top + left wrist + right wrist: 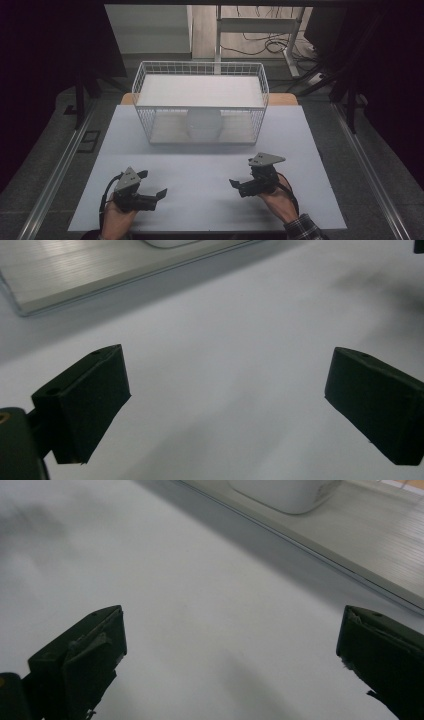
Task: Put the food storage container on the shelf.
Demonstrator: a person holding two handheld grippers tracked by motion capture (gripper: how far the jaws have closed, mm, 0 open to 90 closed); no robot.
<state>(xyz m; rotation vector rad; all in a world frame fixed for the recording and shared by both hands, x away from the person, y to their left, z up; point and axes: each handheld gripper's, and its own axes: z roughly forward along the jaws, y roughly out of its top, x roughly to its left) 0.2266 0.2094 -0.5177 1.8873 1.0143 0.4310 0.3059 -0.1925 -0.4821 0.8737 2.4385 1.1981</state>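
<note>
A person sits at a table (210, 200) with a pale grey top. Each hand holds a black hand-held gripper.

The left hand-held gripper (154, 186) is near the front edge of the table, on the left side. Its jaws are spread wide apart, and nothing is between them. In the left gripper view, the left hand-held gripper (227, 400) has only bare table top between its two black jaws. The person's left hand (117, 215) wraps around the handle.

The right hand-held gripper (243, 178) is near the front edge too, on the right side. Its jaws are also spread wide, with nothing in them. In the right gripper view, the right hand-held gripper (230, 650) has only the table top between its jaws. The person's right hand (280, 202) holds the handle, and a checked sleeve (302, 230) shows at the wrist.

The two grippers are well apart from each other. Their tips point in toward the middle of the table.

A white wire basket (145, 90) stands at the back of the table, in the middle. A flat white board (200, 91) lies across the top of it. Inside the basket, low down, sits a round white container (203, 124). It rests on the basket floor, under the board. The white container (285, 492) shows at the top of the right gripper view, sitting on a pale tray floor (380, 545). Both grippers are well in front of the basket and do not touch it.
</note>
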